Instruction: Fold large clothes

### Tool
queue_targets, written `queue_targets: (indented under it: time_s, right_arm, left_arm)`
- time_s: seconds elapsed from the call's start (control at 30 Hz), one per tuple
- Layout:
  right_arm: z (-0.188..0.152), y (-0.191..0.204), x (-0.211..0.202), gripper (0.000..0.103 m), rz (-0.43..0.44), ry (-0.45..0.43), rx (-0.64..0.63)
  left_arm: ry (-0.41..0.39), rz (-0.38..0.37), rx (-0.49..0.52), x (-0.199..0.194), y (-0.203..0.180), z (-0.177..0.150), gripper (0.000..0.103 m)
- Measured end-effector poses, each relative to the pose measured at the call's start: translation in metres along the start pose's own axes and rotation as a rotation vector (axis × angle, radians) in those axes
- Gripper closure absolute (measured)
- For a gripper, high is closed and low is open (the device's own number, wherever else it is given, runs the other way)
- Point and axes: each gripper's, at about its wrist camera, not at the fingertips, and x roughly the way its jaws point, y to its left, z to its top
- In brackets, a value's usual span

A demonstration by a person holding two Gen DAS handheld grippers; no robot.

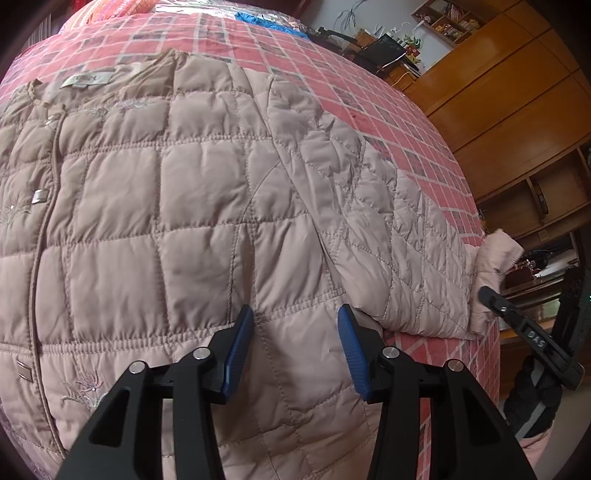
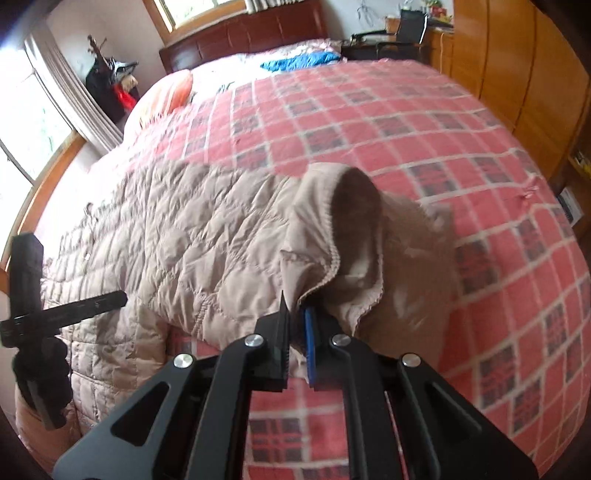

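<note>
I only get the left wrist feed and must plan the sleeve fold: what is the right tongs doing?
Observer: The right tongs is shut on the sleeve cuff, lifted off the bedspread.
Operator: Is the cuff opening visible?
Observer: Yes, it gapes toward the right camera, showing the lining.
Operator: What lies beyond the jacket?
Observer: A blue cloth near the headboard.
</note>
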Motion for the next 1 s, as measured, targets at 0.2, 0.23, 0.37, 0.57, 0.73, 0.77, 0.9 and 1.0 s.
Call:
queue_targets:
  time_s: [0.2,0.23,0.37,0.57,0.73,0.77,0.9,1.0]
  right_arm:
    - [-0.002,0.008,0.027,0.085,0.019,0.069,-0.005]
    - [-0.002,0.009,0.025,0.071,0.049,0.07,-0.01]
    - [-0.008,0.013,-0.004,0.052,0.174,0.009,-0.029]
    - [-0.011,-0.019,-0.06,0.052,0.311,-0.1,0.028]
    - [-0.017,-0.056,-0.065,0.052,0.204,-0.113,0.105]
    - [-0.019,-0.063,-0.062,0.052,0.146,-0.104,0.119]
    - [-0.028,-0.094,-0.046,0.053,0.04,-0.063,0.215]
    - [-0.034,-0.122,-0.03,0.054,-0.002,-0.024,0.32]
  left_arm:
    - [0.0,0.007,0.006,-0.001,-0.002,0.0,0.055]
    - [0.0,0.008,0.006,-0.002,-0.004,0.0,0.055]
    - [-0.009,-0.023,0.025,-0.008,-0.018,-0.001,0.054]
    - [0.024,-0.161,0.093,0.001,-0.063,-0.002,0.044]
    - [0.078,-0.244,0.096,0.029,-0.095,0.0,0.042]
    - [0.086,-0.244,0.093,0.036,-0.101,0.0,0.042]
    - [0.116,-0.254,0.094,0.06,-0.126,0.003,0.042]
    - [0.131,-0.266,0.115,0.073,-0.147,0.004,0.041]
